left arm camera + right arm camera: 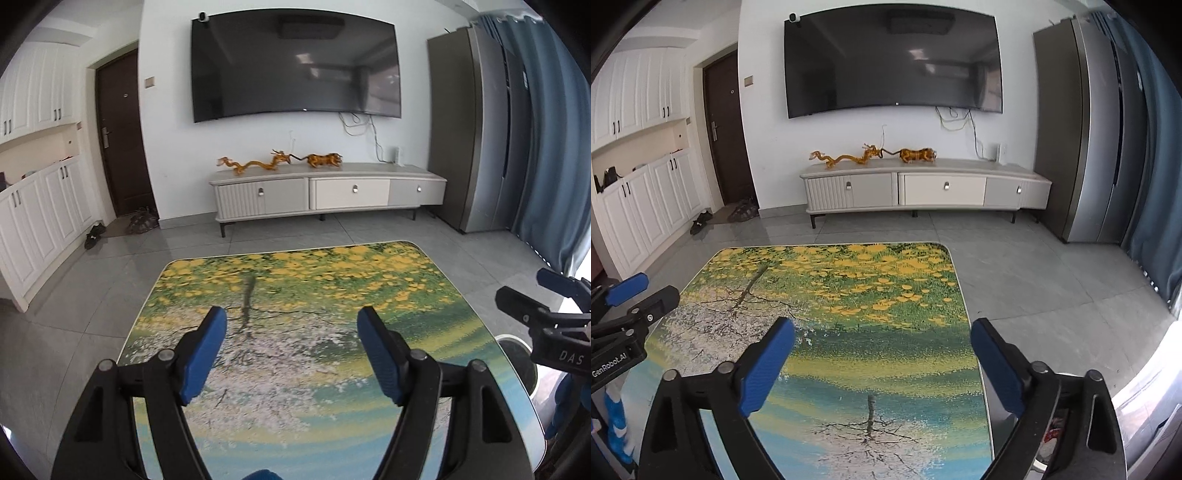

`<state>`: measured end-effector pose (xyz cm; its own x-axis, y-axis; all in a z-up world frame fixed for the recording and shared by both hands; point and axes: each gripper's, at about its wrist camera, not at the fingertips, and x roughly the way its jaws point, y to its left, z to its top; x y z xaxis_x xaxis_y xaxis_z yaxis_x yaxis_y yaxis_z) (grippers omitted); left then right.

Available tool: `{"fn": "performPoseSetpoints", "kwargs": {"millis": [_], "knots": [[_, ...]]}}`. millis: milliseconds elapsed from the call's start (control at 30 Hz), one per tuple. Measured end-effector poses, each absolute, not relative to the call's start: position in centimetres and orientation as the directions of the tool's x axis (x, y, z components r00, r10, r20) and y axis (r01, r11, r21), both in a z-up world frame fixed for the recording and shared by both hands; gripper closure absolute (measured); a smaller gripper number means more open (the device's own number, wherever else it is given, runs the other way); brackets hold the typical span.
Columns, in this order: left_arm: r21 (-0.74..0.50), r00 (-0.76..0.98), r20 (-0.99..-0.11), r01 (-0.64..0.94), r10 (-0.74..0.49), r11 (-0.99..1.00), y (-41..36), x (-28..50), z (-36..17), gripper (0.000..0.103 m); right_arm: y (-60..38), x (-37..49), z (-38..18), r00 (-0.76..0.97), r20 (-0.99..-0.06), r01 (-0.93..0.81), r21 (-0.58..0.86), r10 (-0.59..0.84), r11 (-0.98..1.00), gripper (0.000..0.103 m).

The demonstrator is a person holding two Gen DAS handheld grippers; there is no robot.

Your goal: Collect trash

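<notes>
My left gripper (291, 325) is open and empty, held above a table (332, 424) with a printed tree and yellow flower picture. My right gripper (882, 339) is also open and empty, above the same table (849, 288) near its right edge. A trash bin (1052, 435) with some rubbish inside shows low beside the table's right edge, partly hidden behind my right finger; its rim also shows in the left wrist view (517, 350). No loose trash shows on the tabletop. The right gripper appears at the right of the left wrist view (546, 314), the left gripper at the left of the right wrist view (631, 306).
A grey TV cabinet (325, 192) with two orange figurines stands against the far wall under a large TV (295, 66). A grey fridge (476, 129) and blue curtain (546, 147) are at right. White cabinets (37, 214), a dark door and shoes are at left.
</notes>
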<state>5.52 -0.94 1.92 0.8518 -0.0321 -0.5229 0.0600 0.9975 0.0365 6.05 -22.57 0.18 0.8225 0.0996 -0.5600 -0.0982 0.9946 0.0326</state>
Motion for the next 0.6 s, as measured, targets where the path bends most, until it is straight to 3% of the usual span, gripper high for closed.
{"fn": "performPoseSetpoints", "kwargs": {"millis": [100, 600], "knots": [[0.024, 0.86, -0.51, 0.046, -0.027, 0.999, -0.3, 4.7, 2.0, 0.031, -21.7, 5.2, 0.7, 0.841, -0.536, -0.079, 0.001, 0.067, 0.997, 0.0], [0.062, 0.881, -0.472, 0.052, -0.017, 0.997, -2.5, 2.1, 2.2, 0.026, -24.4, 0.4, 0.3, 0.869, -0.494, 0.02, 0.006, -0.015, 1.0, 0.0]]}}
